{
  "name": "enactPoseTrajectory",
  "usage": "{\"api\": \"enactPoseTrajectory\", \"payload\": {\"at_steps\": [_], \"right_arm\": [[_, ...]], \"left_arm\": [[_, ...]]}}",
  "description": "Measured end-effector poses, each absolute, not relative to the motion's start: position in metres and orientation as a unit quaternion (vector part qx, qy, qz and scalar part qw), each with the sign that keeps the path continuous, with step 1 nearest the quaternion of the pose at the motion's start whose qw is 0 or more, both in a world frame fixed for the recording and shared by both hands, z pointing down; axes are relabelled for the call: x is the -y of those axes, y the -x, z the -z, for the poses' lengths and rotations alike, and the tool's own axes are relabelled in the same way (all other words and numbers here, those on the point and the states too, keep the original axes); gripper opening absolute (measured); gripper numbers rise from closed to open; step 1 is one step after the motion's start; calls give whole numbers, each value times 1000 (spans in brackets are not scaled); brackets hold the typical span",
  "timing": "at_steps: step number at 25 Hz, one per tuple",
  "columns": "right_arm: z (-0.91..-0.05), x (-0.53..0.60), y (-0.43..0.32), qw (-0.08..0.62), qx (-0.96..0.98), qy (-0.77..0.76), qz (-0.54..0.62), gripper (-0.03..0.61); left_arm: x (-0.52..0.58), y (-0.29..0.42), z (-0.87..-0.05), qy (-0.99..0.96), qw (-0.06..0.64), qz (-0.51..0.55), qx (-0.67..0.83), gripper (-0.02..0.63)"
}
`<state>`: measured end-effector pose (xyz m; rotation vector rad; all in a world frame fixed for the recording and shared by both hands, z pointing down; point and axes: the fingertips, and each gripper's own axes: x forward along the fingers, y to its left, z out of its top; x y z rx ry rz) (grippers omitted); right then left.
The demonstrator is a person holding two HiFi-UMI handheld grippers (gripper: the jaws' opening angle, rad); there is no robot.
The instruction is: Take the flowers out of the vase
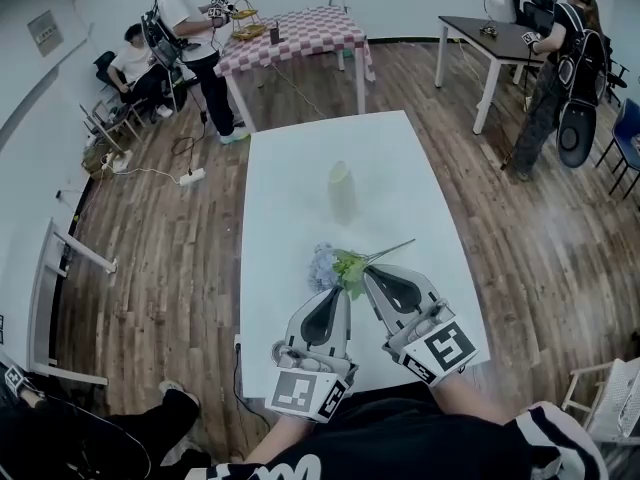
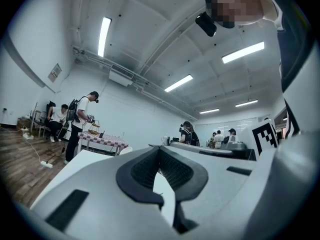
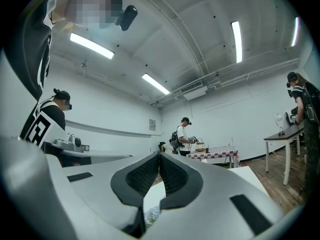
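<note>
The right tool (image 1: 369,273) is fully closed on nothing, and so is the left tool (image 1: 344,290). The flowers (image 1: 335,264) lie at their tips near the table's (image 1: 420,168) near edge. The vase (image 1: 341,190) stands mid-table without flowers. Best to draw both tools back level, without brushing the stems.

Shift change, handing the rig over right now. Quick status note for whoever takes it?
Left gripper: shut, nothing in it.
Right gripper: shut, tips at the flowers; no grip on them visible.
Flowers: out, lying on the white table in front of the upright vase.
Done: flowers removed.
Left: probably nothing; the vase looks empty, worth a check.
</note>
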<state>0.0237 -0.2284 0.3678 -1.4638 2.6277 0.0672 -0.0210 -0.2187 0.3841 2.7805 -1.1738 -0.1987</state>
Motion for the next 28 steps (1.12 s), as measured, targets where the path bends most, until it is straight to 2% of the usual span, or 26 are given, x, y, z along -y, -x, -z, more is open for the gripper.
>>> {"api": "enactPoseTrajectory", "payload": {"at_steps": [11, 28], "right_arm": [[-353, 196, -43, 62, -874, 481, -36, 18], [-363, 63, -104, 51, -887, 458, -29, 18]], "left_arm": [[190, -2, -365, -919, 42, 73, 386, 5], [55, -66, -374, -909, 49, 74, 408, 5]]}}
